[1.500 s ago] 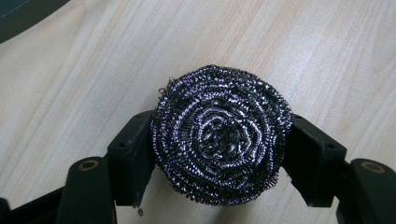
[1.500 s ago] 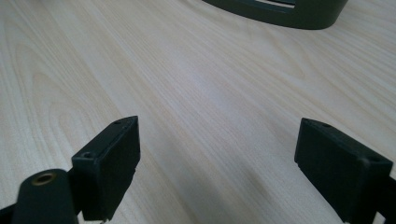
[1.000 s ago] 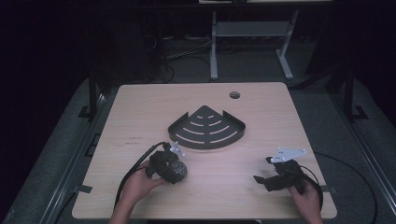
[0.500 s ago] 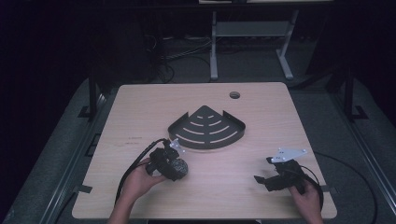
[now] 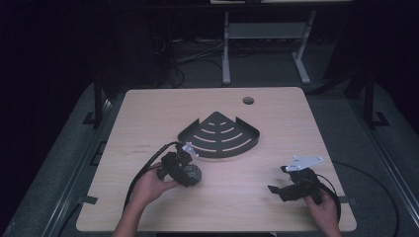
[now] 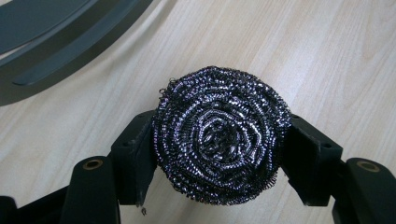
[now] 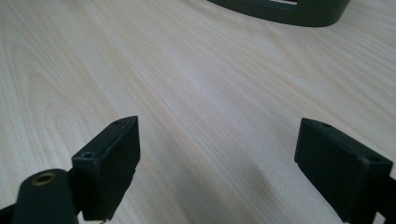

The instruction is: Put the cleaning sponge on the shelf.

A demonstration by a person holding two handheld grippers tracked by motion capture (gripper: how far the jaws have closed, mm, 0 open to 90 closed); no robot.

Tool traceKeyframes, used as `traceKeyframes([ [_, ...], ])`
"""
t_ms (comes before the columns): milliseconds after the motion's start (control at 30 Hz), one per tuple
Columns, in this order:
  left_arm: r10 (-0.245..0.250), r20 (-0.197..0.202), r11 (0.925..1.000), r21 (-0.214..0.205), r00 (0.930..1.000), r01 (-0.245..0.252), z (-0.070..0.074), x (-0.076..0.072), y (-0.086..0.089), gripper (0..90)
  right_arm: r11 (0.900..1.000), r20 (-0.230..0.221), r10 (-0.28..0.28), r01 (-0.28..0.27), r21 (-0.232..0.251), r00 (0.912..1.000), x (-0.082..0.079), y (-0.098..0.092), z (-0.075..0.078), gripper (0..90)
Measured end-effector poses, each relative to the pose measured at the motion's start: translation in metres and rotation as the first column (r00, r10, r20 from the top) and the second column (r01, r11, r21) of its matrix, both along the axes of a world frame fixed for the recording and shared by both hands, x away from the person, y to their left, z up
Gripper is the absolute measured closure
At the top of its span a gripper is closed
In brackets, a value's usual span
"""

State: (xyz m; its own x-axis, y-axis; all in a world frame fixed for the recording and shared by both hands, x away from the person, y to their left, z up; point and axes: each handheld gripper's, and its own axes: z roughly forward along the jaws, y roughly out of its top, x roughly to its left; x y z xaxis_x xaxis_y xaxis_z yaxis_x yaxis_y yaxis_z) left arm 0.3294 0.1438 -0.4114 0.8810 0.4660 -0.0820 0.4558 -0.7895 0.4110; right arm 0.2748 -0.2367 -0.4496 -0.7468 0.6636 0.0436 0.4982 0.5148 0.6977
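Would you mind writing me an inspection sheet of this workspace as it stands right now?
Surface: light wooden table, with a round cable hole near the far edge.
Job's things: steel wool scourer, clamped on both sides; black fan-shaped slotted rack at the table's middle, holding nothing.
Clutter: nothing seen.
Grippers: left gripper shut on the scourer, just in front of the rack; right gripper open, nothing between its jaws, low over bare wood.
Cables: one black cable trails from the left gripper, another loops off the table's right edge.
Surroundings: dark room, grey floor, metal frame legs and loose wiring behind the table.
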Motion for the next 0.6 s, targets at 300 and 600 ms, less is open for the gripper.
traceKeyframes([
  [300,0.003,-0.012,1.0,-0.008,0.9999,-0.003,0.008,0.007,0.001,33.0,1.0,-0.002,0.009,-0.009,-0.005,1.0,0.0,0.003,0.0,13.9],
  [600,-0.008,-0.02,0.9999,-0.01,0.9998,0.008,0.014,0.015,-0.002,33.0,1.0,-0.002,0.003,-0.003,0.001,1.0,-0.001,0.003,0.001,13.9],
])
